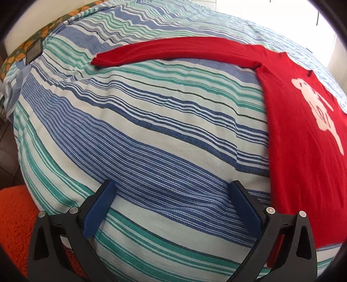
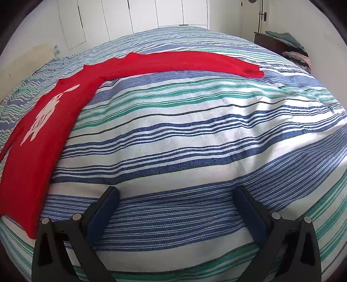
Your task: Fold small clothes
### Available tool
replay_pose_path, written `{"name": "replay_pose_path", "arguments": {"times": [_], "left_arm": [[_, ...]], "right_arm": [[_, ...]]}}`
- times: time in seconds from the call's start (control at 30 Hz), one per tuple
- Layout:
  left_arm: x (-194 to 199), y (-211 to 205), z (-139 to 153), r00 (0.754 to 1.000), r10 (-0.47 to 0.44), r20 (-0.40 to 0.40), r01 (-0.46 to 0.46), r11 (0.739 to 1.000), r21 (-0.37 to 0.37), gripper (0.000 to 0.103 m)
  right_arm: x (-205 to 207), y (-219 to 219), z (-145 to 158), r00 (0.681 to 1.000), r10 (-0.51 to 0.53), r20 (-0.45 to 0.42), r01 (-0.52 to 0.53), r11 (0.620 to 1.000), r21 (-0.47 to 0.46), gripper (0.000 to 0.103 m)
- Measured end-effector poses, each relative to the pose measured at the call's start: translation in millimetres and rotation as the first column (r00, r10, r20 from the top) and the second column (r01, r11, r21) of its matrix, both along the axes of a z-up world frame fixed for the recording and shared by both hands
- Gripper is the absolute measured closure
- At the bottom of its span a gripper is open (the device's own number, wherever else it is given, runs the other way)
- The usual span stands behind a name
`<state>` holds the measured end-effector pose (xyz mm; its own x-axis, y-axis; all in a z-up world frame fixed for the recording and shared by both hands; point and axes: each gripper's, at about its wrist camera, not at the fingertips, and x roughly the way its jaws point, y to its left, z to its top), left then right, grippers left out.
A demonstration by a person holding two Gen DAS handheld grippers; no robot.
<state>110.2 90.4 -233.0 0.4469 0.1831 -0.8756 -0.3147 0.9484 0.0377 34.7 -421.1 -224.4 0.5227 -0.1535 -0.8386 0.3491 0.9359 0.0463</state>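
A small red long-sleeved top (image 1: 299,138) with a white print lies flat on the striped bedspread (image 1: 151,130). In the left wrist view its body fills the right side and one sleeve (image 1: 173,51) stretches left across the bed. My left gripper (image 1: 172,186) stands open over bare stripes, left of the top's hem. In the right wrist view the red top (image 2: 41,138) lies at the left and its other sleeve (image 2: 184,61) runs to the right. My right gripper (image 2: 177,193) is open above the bedspread (image 2: 195,130), right of the top, holding nothing.
An orange fluffy rug (image 1: 15,223) lies by the bed's lower left. A floral pillow (image 1: 32,41) sits at the far left corner. A dark bedside table (image 2: 273,42) with piled clothes stands at the far right. White wardrobe doors (image 2: 141,15) stand behind the bed.
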Motion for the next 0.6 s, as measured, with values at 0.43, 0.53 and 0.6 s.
{"name": "replay_pose_path", "arguments": {"times": [0.43,0.53,0.6], "left_arm": [[-2.4,0.8,0.6,0.999,-0.035,0.005,0.035,0.999,-0.001,0.0],[-1.8,0.9,1.4,0.999,-0.037,0.003,0.037,0.999,-0.001,0.0],[0.6,1.6,2.5,0.999,-0.033,-0.015,0.033,0.999,-0.008,0.0]], "right_arm": [[1.0,-0.6,0.5,1.0,-0.007,-0.018,0.007,1.0,0.005,0.0],[0.6,-0.6,0.6,1.0,-0.005,-0.02,0.005,1.0,0.008,0.0],[0.9,-1.0,0.7,1.0,-0.003,-0.023,0.004,1.0,0.011,0.0]]}}
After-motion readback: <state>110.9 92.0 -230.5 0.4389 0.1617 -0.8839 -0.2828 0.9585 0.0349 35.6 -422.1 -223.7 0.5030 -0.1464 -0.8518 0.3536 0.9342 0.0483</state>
